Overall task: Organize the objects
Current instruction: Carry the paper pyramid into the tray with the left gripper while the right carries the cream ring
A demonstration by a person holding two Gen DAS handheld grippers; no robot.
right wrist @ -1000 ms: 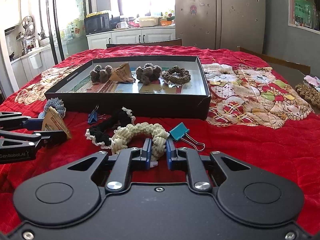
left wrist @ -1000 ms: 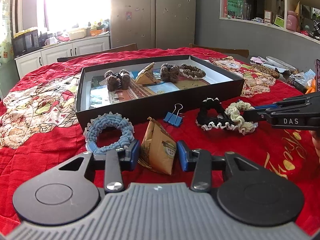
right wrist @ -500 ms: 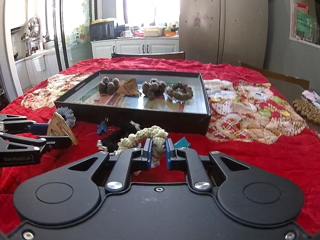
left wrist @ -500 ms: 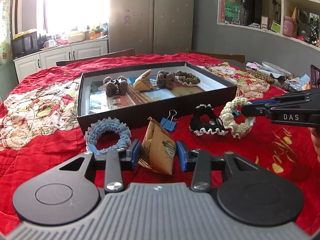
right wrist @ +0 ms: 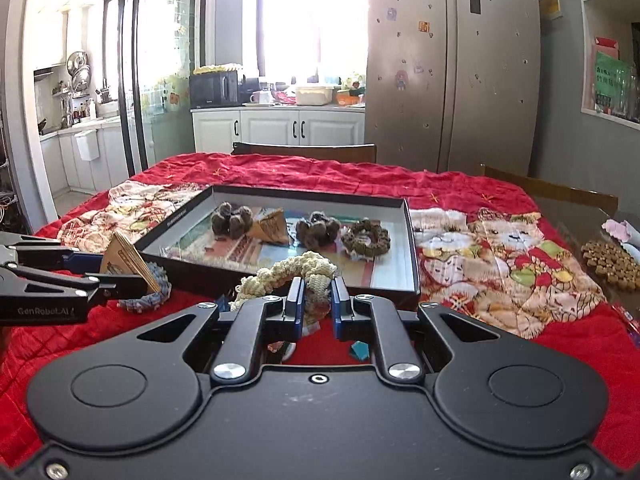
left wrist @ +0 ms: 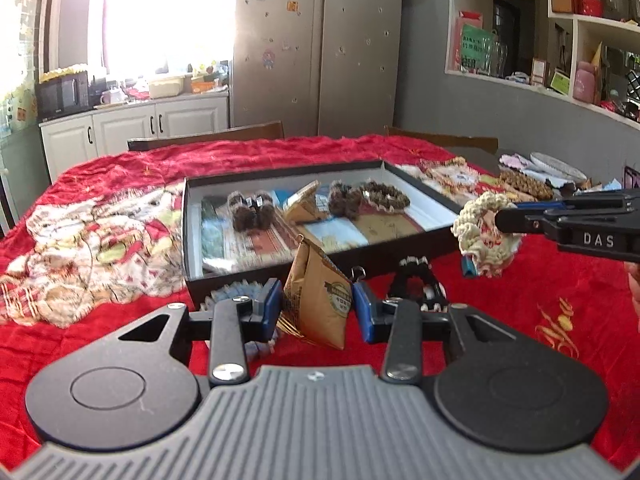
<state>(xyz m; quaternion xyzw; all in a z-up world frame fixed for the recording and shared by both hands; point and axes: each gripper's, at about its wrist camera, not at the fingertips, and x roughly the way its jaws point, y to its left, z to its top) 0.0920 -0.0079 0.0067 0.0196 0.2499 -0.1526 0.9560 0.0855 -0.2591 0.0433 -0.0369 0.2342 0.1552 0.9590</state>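
Note:
My left gripper [left wrist: 316,312] is shut on a brown paper packet [left wrist: 318,300] and holds it above the red cloth, just in front of the black tray [left wrist: 400,246]. My right gripper [right wrist: 317,308] is shut on a cream scrunchie [right wrist: 296,272], lifted near the tray's front wall [right wrist: 280,286]. The scrunchie also shows in the left wrist view [left wrist: 486,232]. A black lace scrunchie [left wrist: 416,280] and a blue scrunchie [left wrist: 232,294] lie on the cloth. In the tray lie brown scrunchies [right wrist: 232,220], another packet [right wrist: 272,226] and a dark scrunchie [right wrist: 366,238].
A teal binder clip [right wrist: 360,350] lies under my right gripper. The table carries a red patterned cloth [right wrist: 500,248]. Brown beads [right wrist: 610,260] and clutter lie at the right edge. Chairs [right wrist: 304,152] stand behind the table.
Both grippers have risen from the cloth with their loads, the packet in the left and the cream scrunchie in the right, and moved closer to the tray.

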